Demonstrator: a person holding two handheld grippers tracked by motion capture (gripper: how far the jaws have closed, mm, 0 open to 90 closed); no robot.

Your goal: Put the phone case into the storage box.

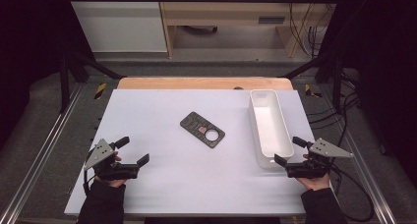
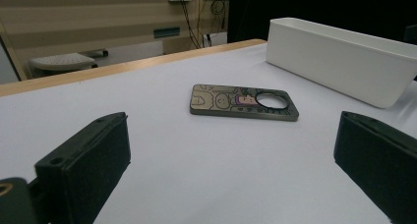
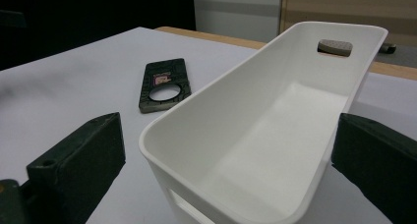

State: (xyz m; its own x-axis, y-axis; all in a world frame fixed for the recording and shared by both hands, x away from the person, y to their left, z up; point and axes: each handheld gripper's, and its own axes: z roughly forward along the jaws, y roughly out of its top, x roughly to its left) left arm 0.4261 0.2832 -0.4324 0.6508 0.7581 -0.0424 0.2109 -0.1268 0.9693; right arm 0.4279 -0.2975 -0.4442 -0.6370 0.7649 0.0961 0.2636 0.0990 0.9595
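Both hand-held grippers rest low, jaws wide, nothing held: left (image 1: pixel 132 152) faces the phone case (image 1: pixel 202 129), right (image 1: pixel 292 151) the white bin (image 1: pixel 277 117).

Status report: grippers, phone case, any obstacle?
Left gripper open, empty. Right gripper open at bin end. Phone case flat mid-table, untouched. Path clear.

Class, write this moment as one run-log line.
left claw: open, empty | right claw: open, at bin | phone case: flat, mid-table

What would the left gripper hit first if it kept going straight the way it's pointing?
Most likely the phone case lying flat on the table: it sits almost centred ahead of the open left gripper, with the white bin farther off to the side.
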